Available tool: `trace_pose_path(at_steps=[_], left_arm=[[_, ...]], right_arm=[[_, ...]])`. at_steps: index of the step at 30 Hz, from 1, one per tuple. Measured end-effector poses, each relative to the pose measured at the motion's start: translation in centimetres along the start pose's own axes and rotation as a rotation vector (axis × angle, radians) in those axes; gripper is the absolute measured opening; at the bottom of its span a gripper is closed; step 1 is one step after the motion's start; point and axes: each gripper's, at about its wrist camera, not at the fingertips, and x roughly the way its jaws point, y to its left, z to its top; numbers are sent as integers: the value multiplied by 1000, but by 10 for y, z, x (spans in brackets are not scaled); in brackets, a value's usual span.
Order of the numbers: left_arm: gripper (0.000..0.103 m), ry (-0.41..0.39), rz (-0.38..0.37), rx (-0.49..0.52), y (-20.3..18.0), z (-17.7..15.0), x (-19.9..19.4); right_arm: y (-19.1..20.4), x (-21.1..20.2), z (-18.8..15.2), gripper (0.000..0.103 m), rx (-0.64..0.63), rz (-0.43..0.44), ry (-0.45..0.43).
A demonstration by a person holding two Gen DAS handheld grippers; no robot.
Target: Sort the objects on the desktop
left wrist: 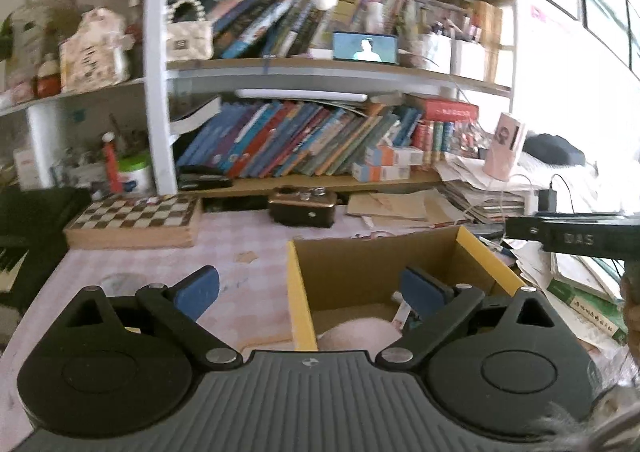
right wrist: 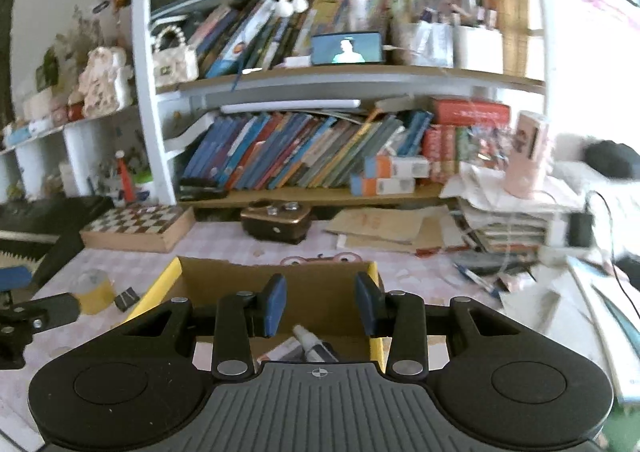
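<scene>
Cluttered desk; gripper arm [left wrist: 576,238] stamped "DAS" beside cardboard box [left wrist: 380,256].

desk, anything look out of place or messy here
Yes. To the right of the cardboard box, loose papers are heaped unevenly with a pink cup perched on top. On the lower shelf, the books all lean over.

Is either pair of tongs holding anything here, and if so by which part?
Nothing is held. The left tongs stand wide open over the edge of the yellow-rimmed cardboard box; the right tongs have a clear gap between their blue pads, above the box's contents.
</scene>
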Motion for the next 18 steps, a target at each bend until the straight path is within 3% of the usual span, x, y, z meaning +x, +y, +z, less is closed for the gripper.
trace_pose_path(at_steps=[9, 18], left_arm=[[100, 14, 29, -31, 18, -30, -29], [101, 61, 11, -17, 39, -60, -48]], right_arm=[[7, -29, -36, 38, 56, -77, 37], [42, -53, -77, 38, 79, -125, 97]])
